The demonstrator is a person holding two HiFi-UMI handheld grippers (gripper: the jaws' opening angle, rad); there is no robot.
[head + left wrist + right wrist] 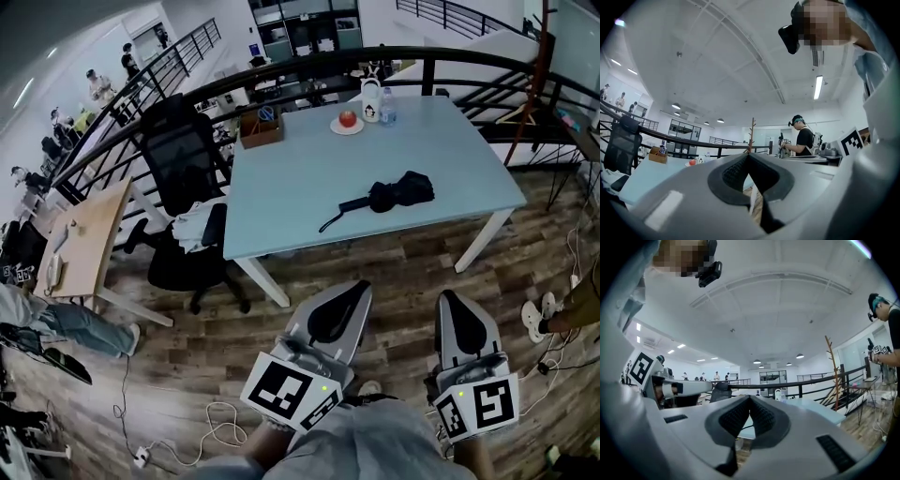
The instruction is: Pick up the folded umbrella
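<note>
Where the head view looked down, a pale blue table [309, 187] stood on wood-plank floor [394, 267] in the upper middle of the frame, with a black railing [309, 70] curving behind it. Folded umbrella [398, 192] — black, strap trailing left — lay on the tabletop toward the near right corner, well apart from both grippers. Plate with a red fruit [347, 123], white mug [371, 99] and brown box [261, 127] sat along the far edge. Black office chair [183, 155] stood at the table's left, small wooden desk [89, 234] further left. Left gripper [351, 287] and right gripper [447, 296] hung at the bottom of the frame, over floor, short of the table; each pair of jaws was pressed together, nothing between. Gripper views alone gave the white ceiling [717, 61] and a standing person in a black shirt [804, 140] — head view alone showed the umbrella plainly.
</note>
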